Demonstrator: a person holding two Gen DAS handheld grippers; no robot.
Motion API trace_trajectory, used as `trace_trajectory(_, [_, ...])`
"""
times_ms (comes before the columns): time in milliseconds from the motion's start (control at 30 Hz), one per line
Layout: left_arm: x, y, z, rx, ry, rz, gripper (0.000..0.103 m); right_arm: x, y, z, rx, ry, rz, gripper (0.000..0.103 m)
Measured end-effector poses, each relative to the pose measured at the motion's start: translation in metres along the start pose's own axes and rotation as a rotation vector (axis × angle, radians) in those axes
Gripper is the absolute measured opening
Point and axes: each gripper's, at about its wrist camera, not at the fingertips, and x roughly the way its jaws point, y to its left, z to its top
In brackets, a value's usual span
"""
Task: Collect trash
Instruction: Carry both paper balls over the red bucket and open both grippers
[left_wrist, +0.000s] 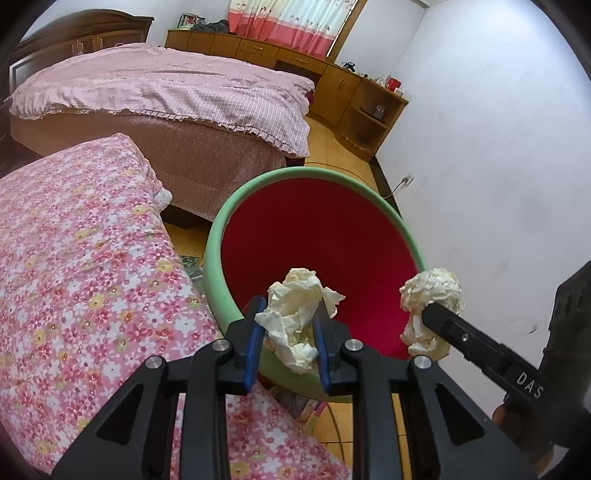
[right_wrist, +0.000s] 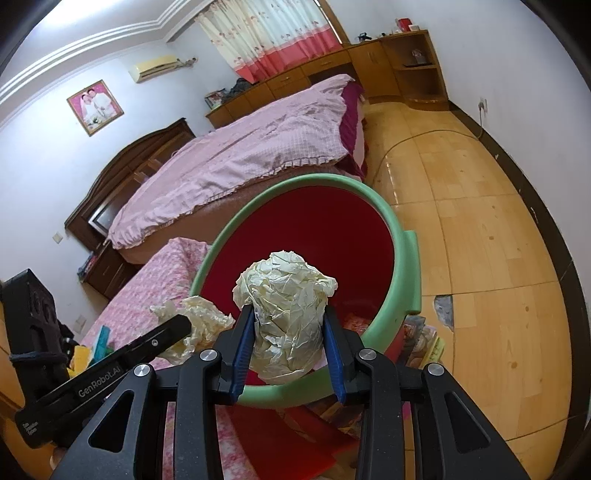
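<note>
Two crumpled wads of cream-white tissue paper, each pinched between blue rubber pads. Left tongs (left_wrist: 291, 325) clamped narrow on a loose, ragged, deeply creased wad (left_wrist: 295, 317), poised over the near lip of the round red plastic bin (left_wrist: 314, 236) with its thick, smooth, mint-green rim. Right tongs (right_wrist: 290, 343) closed on a denser, rounder, crinkled ball (right_wrist: 284, 314), above that same near lip, just right of the first wad. Left of the bin, a soft pink floral quilted cover (left_wrist: 74, 277); beyond it, a frilled, rumpled pink bedspread (left_wrist: 166, 85). Right of the bin, glossy yellow wooden floor (right_wrist: 480, 240).
</note>
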Motion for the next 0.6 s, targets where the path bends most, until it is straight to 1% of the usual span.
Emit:
trace_trajectory(133, [0.008,-0.002,0.003,0.016,0.007,0.015,0.043,0.011,-0.007,0.005,0.010,0.011,0.005,0.038])
trace_trajectory(200, [0.008,-0.002,0.005,0.019,0.003,0.011,0.048,0.015,-0.009,0.007,0.011,0.013,0.009,0.039])
trace_trajectory(367, [0.001,0.004,0.011,0.004,-0.015,-0.007,0.050,0.023,-0.010,0.010,0.016,0.024,0.019,0.041])
trace_trajectory(433, [-0.003,0.007,0.015,0.000,-0.027,-0.005,0.053,0.026,-0.011,0.013,0.021,0.032,0.016,0.042])
trace_trajectory(533, [-0.005,0.010,0.021,0.003,-0.033,0.006,0.053,0.028,-0.012,0.016,0.020,0.038,0.009,0.042])
trace_trajectory(600, [-0.008,0.013,0.025,0.000,-0.040,0.016,0.053,0.030,-0.008,0.016,-0.004,0.042,0.000,0.044])
